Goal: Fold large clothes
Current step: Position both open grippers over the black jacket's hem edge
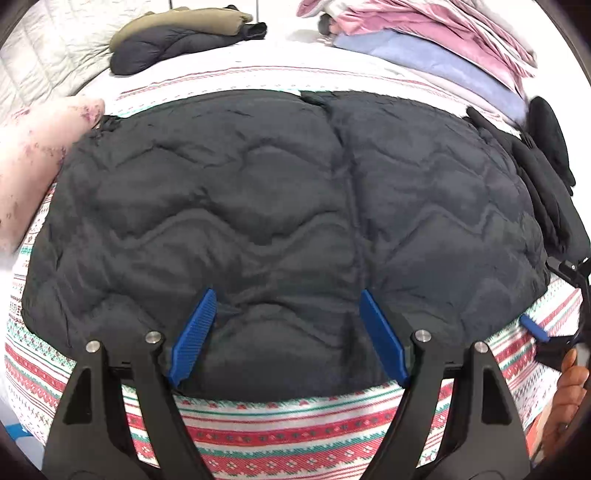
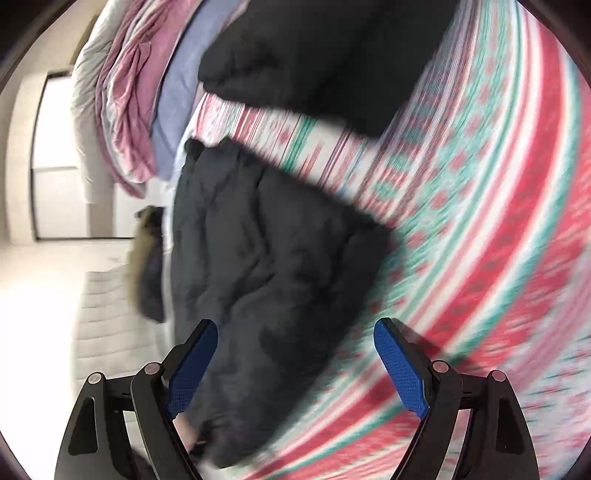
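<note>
The black quilted jacket [image 1: 280, 221] lies flat on the patterned bedspread [image 1: 295, 435], mid-fold. Left tongs [image 1: 286, 332] and right tongs [image 2: 295, 365] both gape empty. Next, I judge, grip the near hem.

We look across a bed covered by a white sheet banded with red and green knitted-style patterns [image 1: 295, 435], which fills most of both views. Beyond it lies a pale grey quilted mattress cover with stitched squares [image 1: 48, 48]. At the far right we see a heap of pink and white striped bedding [image 1: 424, 26] resting on a folded periwinkle-blue blanket [image 1: 436, 62]. In the right wrist view, which is blurred, a plain white wall [image 2: 59, 199] stands behind the bed, with a dark-edged panel [image 2: 40, 147] that may be a door or wardrobe. The light is bright and even.
</note>
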The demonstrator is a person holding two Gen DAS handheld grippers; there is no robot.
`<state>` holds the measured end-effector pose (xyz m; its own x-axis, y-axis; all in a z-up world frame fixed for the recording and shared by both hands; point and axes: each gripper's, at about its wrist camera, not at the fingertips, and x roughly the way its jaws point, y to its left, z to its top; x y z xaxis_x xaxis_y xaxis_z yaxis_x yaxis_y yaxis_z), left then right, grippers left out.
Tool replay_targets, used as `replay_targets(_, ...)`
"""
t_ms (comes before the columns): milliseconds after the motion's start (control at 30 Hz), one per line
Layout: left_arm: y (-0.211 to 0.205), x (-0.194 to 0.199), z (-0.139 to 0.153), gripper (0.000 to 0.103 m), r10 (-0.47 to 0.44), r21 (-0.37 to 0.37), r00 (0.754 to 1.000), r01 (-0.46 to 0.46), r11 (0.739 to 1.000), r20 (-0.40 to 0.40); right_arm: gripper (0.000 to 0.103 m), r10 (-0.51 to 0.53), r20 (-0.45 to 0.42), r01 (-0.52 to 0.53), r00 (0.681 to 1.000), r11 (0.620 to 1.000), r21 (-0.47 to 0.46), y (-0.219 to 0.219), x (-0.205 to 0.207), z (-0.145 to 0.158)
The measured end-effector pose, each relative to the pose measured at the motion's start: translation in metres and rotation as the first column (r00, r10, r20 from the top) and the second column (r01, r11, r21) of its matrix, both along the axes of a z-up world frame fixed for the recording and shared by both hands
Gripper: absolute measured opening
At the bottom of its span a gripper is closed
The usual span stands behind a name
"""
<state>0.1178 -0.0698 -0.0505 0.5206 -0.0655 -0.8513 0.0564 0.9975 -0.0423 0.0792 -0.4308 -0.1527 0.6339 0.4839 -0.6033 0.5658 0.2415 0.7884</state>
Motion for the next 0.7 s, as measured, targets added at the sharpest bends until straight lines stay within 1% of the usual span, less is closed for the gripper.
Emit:
replay_targets(33,0.004,0.002,0.001,0.080,0.008,-0.001,1.000,-0.008,1.000,0.003,0.088,-0.017,0.003,0.017,1.000,0.999,0.036,0.005,0.002,-0.006)
replay_targets(67,0.006,0.003,0.003,0.080,0.016,-0.006,1.000,-0.016,1.000,0.003,0.088,-0.034,0.001,0.033,0.999,0.998,0.050,0.009,0.004,-0.010)
replay_targets(133,0.014,0.005,0.006,0.080,0.034,-0.029,0.999,-0.034,0.999,0.007,0.088,-0.068,0.005,0.068,0.998,0.997,0.021,0.015,0.008,-0.009)
replay_targets(167,0.018,0.006,0.007,0.080,0.045,-0.042,0.999,-0.045,0.998,0.007,0.088,-0.076,0.021,0.076,0.997,0.997,0.000,0.018,0.012,-0.006)
replay_targets(233,0.027,0.010,0.008,0.080,0.065,-0.058,0.998,-0.065,0.996,0.001,0.088,-0.071,0.035,0.072,0.997,0.997,-0.024,0.025,0.020,-0.003)
replay_targets(333,0.045,0.016,0.006,0.080,0.107,-0.089,0.994,-0.108,0.990,-0.014,0.087,-0.061,0.039,0.063,0.997,0.997,-0.041,0.033,0.030,-0.004)
replay_targets(533,0.077,0.025,0.004,0.080,0.190,-0.160,0.981,-0.195,0.968,-0.045,0.085,-0.097,0.051,0.100,0.994,0.993,-0.060,0.034,0.039,-0.007)
replay_targets(567,0.080,0.026,0.003,0.080,0.200,-0.165,0.979,-0.205,0.965,-0.047,0.083,-0.103,0.053,0.107,0.993,0.992,-0.067,0.034,0.041,-0.007)
replay_targets(633,0.083,0.026,0.002,0.080,0.214,-0.169,0.975,-0.220,0.961,-0.051,0.067,-0.107,0.051,0.111,0.993,0.990,-0.091,0.034,0.040,-0.006)
replay_targets(667,0.085,0.026,0.002,0.080,0.219,-0.173,0.974,-0.225,0.959,-0.053,0.051,-0.106,0.045,0.110,0.993,0.988,-0.111,0.035,0.047,-0.005)
replay_targets(700,0.086,0.025,0.002,0.080,0.222,-0.176,0.973,-0.228,0.957,-0.055,0.043,-0.097,0.052,0.103,0.994,0.987,-0.121,0.035,0.049,-0.004)
